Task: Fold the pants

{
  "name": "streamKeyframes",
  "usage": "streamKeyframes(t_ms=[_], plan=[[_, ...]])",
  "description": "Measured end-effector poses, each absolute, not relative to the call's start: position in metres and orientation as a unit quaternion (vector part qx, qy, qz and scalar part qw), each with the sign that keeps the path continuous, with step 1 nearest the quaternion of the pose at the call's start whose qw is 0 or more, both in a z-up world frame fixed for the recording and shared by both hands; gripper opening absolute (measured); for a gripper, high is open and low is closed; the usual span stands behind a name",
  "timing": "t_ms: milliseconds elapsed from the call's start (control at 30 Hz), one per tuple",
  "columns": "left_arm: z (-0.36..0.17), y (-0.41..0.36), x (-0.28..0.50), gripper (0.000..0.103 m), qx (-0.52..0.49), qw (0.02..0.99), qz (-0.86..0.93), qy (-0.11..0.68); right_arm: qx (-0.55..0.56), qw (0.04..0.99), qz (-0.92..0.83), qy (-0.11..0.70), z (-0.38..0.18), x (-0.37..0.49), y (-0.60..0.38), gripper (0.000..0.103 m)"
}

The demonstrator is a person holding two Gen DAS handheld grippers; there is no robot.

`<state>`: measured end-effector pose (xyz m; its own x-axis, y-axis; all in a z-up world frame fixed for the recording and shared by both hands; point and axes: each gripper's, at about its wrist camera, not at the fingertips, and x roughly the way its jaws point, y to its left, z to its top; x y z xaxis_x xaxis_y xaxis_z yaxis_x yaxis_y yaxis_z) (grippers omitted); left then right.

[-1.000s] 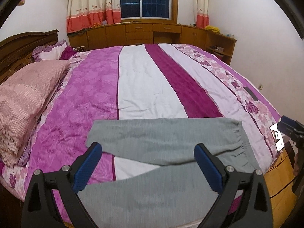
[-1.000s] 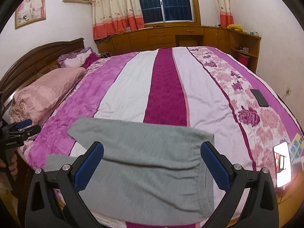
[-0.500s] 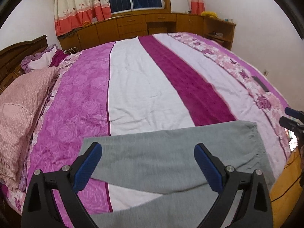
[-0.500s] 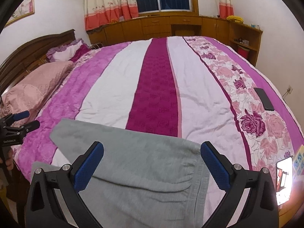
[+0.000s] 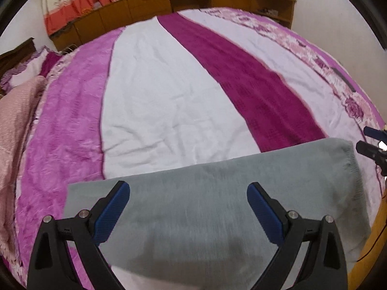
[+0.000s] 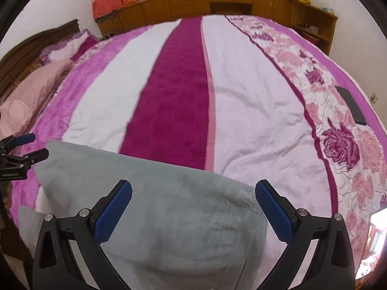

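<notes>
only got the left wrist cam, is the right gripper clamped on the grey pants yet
Observer: No. The right gripper is open over the gathered waist end of the grey knit pants, gripping nothing.
Operator: are the two legs lined up
Observer: No. A second grey leg pokes out below the upper one, with white bedding showing between them.
Operator: anything near the waist end
Observer: A small lit screen sits at the near right edge of the striped purple and white bedspread, apart from the pants.

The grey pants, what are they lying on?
The grey pants lie on a striped bedspread, across its purple, white and magenta bands. What the fabric covers directly beneath cannot be seen.
</notes>
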<state>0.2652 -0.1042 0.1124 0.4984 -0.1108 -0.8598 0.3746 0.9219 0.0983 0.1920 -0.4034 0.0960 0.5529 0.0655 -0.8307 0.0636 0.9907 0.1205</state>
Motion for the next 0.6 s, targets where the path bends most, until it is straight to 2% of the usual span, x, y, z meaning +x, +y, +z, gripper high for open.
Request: streamKeyframes(t_ms=[367, 500, 600], plan=[[0.047, -0.118, 0.331, 0.1, 0.173, 0.83, -0.165, 0.504, 0.02, 0.854, -0.009, 0.52, 0.035, 0.236, -0.419, 0.099], [0.016, -0.123, 0.346, 0.1, 0.208, 0.797, -0.186, 0.535, -0.005, 0.839, 0.009, 0.544, 0.008, 0.246, -0.416, 0.1], [0.001, -0.118, 0.345, 0.1, 0.203, 0.785, -0.218, 0.543, -0.004, 0.851, 0.015, 0.526, 0.001, 0.245, -0.418, 0.1]])
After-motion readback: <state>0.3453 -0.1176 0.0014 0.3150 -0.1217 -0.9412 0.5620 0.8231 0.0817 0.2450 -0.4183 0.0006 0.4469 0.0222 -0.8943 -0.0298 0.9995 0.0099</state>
